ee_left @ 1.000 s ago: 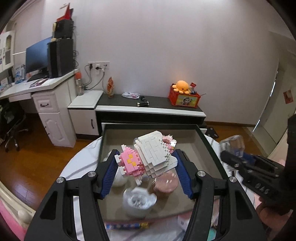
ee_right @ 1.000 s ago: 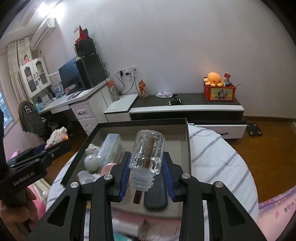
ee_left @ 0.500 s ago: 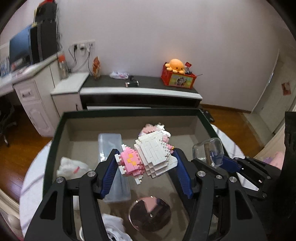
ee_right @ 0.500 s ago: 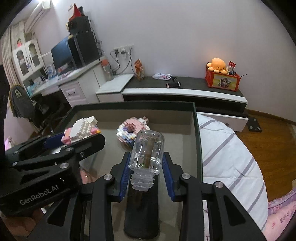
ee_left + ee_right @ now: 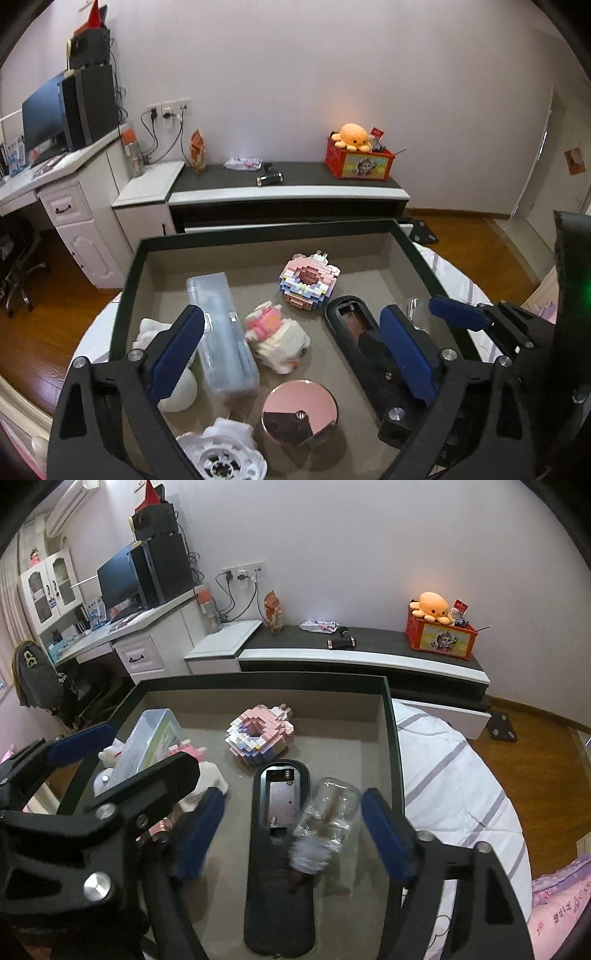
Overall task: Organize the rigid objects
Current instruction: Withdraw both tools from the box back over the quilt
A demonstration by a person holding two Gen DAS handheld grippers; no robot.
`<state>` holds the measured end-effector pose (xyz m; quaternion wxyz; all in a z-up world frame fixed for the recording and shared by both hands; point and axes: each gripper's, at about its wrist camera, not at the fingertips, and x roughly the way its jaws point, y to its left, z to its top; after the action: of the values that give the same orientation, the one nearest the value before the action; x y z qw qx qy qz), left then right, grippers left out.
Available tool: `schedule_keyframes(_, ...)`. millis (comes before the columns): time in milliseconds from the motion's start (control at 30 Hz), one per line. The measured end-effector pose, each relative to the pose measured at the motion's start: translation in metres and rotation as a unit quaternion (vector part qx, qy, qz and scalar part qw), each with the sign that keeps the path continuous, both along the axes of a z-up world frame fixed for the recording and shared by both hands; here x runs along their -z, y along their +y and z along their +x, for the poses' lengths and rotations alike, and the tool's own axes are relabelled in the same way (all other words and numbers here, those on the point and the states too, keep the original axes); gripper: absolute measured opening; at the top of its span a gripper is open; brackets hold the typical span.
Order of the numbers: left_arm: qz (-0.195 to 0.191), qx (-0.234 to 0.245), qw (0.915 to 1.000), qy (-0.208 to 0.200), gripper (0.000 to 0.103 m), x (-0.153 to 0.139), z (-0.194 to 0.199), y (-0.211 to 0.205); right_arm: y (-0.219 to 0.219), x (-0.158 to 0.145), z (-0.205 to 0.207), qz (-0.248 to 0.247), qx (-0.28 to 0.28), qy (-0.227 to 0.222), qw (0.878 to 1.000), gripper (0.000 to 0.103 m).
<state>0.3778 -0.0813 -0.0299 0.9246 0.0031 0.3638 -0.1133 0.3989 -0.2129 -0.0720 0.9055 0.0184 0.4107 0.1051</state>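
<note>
My left gripper (image 5: 291, 332) hangs over the dark-rimmed tray (image 5: 258, 230), jaws opening. The pink and white brick figure (image 5: 277, 339) lies on the tray floor between them, untouched. My right gripper (image 5: 291, 812) is opening too. The clear glass bottle (image 5: 328, 827), blurred, lies tipped against the black remote (image 5: 280, 849) between the pads, free of both. In the left wrist view the bottle (image 5: 417, 310) shows behind my right finger, next to the remote (image 5: 362, 339).
The tray also holds a pink brick donut (image 5: 308, 282), a clear plastic box (image 5: 221, 332), a round pink mirror (image 5: 299, 411) and white toys (image 5: 177, 391). Striped cloth (image 5: 443, 768) covers the table right of the tray. A low cabinet (image 5: 288, 192) stands behind.
Both grippers came down over the tray and opened. The brick figure dropped from the left jaws onto the tray floor, and the bottle left the right jaws and tipped onto the remote.
</note>
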Motion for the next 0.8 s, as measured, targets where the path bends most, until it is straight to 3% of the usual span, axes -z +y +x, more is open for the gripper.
schedule_keyframes(167,-0.009,-0.016,0.9998,-0.013,0.102,-0.011,-0.022,0.01,-0.003,-0.007,-0.014,0.02,0.001,-0.009,1.0,0.087)
schedule_keyframes(233,-0.012,-0.026,0.9994,-0.021,0.103,-0.017,-0.035,0.015,-0.005,-0.012,-0.022,0.03,0.004,-0.015,0.999,0.103)
schedule_keyframes(533,-0.038,-0.051,0.9963,-0.058,0.103,-0.048,-0.107,0.042,-0.022,-0.031,-0.072,0.071,0.031,-0.039,0.996,0.103)
schedule_keyframes(800,-0.037,-0.065,0.9956,-0.057,0.103,-0.046,-0.164,0.057,-0.034,-0.038,-0.13,0.085,0.042,-0.044,0.994,0.103)
